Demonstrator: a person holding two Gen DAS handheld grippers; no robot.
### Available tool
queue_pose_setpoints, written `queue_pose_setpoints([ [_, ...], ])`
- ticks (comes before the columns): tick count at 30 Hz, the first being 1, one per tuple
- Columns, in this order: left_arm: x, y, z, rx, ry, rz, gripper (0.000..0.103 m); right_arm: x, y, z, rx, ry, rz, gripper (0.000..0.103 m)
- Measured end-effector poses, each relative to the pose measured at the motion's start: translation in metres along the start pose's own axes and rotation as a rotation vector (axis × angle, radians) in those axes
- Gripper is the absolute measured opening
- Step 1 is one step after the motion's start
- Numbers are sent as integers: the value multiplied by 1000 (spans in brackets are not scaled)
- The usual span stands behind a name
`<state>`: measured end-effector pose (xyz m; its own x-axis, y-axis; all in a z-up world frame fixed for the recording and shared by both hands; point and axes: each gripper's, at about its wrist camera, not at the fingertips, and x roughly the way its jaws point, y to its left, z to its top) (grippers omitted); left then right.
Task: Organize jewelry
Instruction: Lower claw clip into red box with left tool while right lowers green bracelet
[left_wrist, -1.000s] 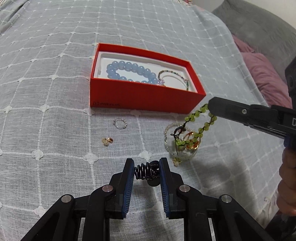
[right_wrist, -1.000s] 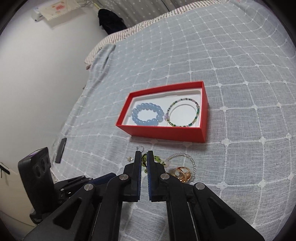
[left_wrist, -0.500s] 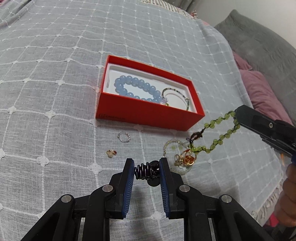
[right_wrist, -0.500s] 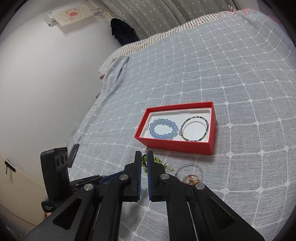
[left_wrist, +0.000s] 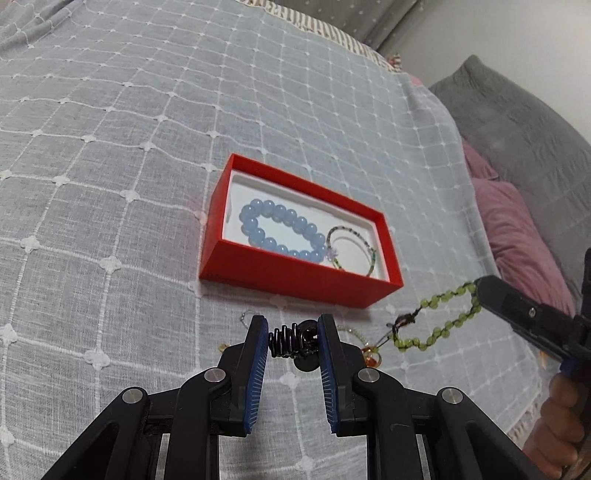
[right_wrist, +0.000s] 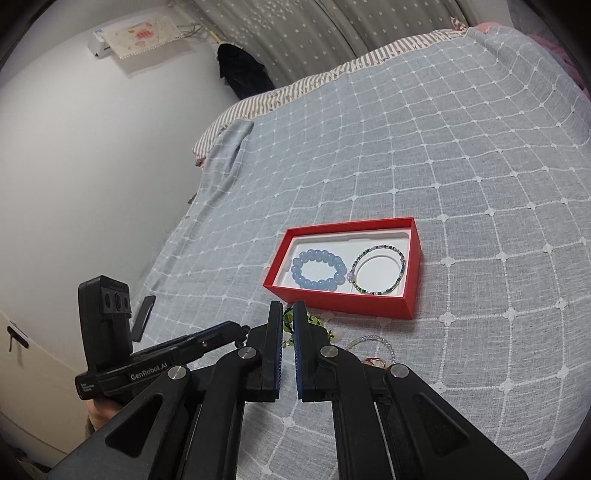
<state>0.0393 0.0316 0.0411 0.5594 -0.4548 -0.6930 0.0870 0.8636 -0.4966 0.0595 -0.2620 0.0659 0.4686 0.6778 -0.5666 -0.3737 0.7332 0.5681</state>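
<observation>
A red box (left_wrist: 295, 282) (right_wrist: 343, 303) lies on the grey bedspread and holds a blue bead bracelet (left_wrist: 280, 230) (right_wrist: 317, 271) and a thin multicoloured bead bracelet (left_wrist: 352, 249) (right_wrist: 378, 269). My left gripper (left_wrist: 293, 341) is shut on a dark coiled ring (left_wrist: 291, 341), held above the bed in front of the box. My right gripper (right_wrist: 288, 319) is shut on a green bead bracelet (left_wrist: 439, 319) (right_wrist: 314, 320), which hangs in the air right of the box's front corner.
On the bedspread in front of the box lie a clear bead bracelet (right_wrist: 373, 341), gold rings (right_wrist: 373, 362) (left_wrist: 371, 356) and a small silver ring (left_wrist: 245, 317). Pink and grey pillows (left_wrist: 517, 229) lie at the right. A wall (right_wrist: 92, 166) runs along the bed's left.
Both grippers have risen from the bedspread with their pieces. The green bracelet has come off the clear bracelet and now hangs free. The box looks farther away.
</observation>
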Motion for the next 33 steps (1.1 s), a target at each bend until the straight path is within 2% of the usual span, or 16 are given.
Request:
queue_pose_setpoints([
  [4, 4, 1, 7, -2, -1, -5, 21, 0, 2, 2, -2, -4, 4, 5],
  [8, 8, -5, 14, 40, -21, 24, 21, 0, 4, 6, -10, -13, 8, 5],
  [16, 12, -15, 25, 85, -50, 34, 21, 5, 11, 18, -45, -29, -2, 5],
  [27, 23, -23, 56, 73, -75, 29, 21, 6, 11, 43, -59, -80, -2, 5],
  [33, 35, -30, 66, 81, -62, 20, 21, 4, 14, 60, -72, -110, -17, 5],
])
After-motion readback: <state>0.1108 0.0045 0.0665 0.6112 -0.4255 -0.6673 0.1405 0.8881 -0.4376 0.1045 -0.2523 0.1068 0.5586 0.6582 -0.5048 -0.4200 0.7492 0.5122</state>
